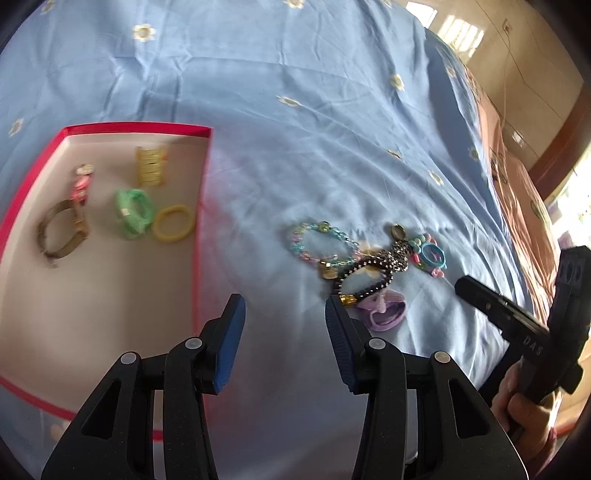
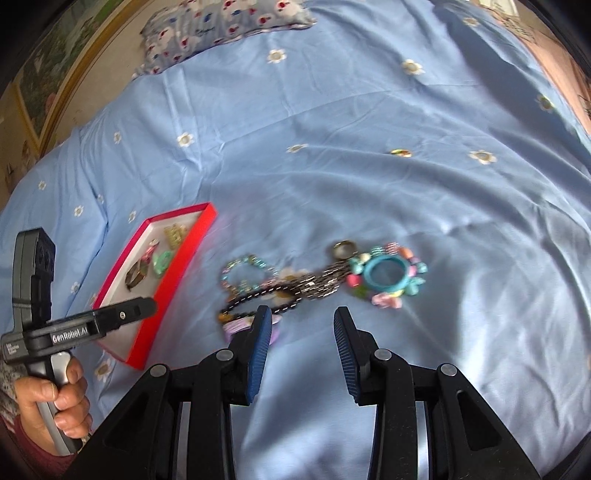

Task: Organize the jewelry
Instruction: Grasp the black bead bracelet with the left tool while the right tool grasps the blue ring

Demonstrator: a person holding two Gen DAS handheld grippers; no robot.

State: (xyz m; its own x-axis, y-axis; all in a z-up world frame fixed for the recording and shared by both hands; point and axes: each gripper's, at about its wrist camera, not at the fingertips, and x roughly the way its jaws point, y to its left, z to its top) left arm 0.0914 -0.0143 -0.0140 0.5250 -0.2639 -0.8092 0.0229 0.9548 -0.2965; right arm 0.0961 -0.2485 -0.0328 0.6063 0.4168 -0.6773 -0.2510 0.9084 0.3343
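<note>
A red-rimmed box (image 1: 136,127) with a white floor holds a gold watch (image 1: 62,232), a green hair tie (image 1: 135,212), a yellow ring (image 1: 173,223) and a gold bracelet (image 1: 151,166). To its right, on the blue sheet, lies a pile: a pastel bead bracelet (image 1: 321,243), a black studded chain (image 1: 373,269), a turquoise toy watch (image 1: 430,254) and a purple hair tie (image 1: 384,310). My left gripper (image 1: 284,306) hovers open and empty between box and pile. My right gripper (image 2: 301,317) is open and empty just short of the chain (image 2: 280,291), its left finger hiding part of the purple tie (image 2: 236,326).
The blue flowered bedsheet (image 2: 369,110) spreads wide beyond the pile. A patterned pillow (image 2: 221,26) lies at the far end. A hand (image 2: 55,402) holds the left gripper (image 2: 147,304) over the box's near corner. A pink blanket (image 1: 517,192) edges the bed's right side.
</note>
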